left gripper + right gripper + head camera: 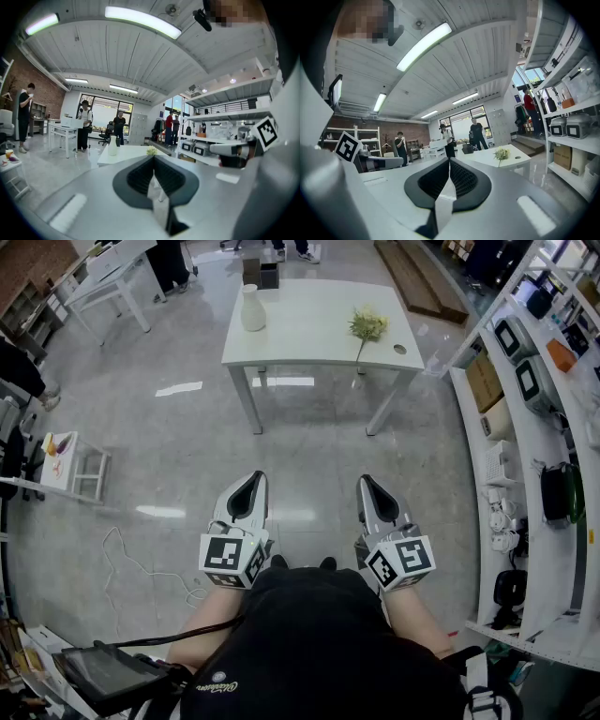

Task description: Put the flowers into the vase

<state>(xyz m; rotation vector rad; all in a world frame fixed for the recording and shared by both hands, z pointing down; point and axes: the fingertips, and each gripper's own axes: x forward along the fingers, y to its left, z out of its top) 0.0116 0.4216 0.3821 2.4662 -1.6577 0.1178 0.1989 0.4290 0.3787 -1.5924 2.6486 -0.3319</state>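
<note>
A white vase (252, 307) stands upright at the far left of a white table (309, 343). A small bunch of pale yellow-green flowers (367, 327) lies on the table's right side, its stem hanging over the front edge. Both grippers hang well short of the table, above the floor. My left gripper (250, 483) is shut and empty, and my right gripper (367, 485) is shut and empty too. The left gripper view shows the vase (112, 146) and flowers (151, 150) far ahead. The right gripper view shows the flowers (501, 153) on the table.
White shelving (525, 474) with boxes and appliances runs along the right. A small stand (66, 460) sits at the left, with a loose cable (141, 563) on the glossy floor. Another white desk (108, 277) stands far left. Several people stand in the background (85, 124).
</note>
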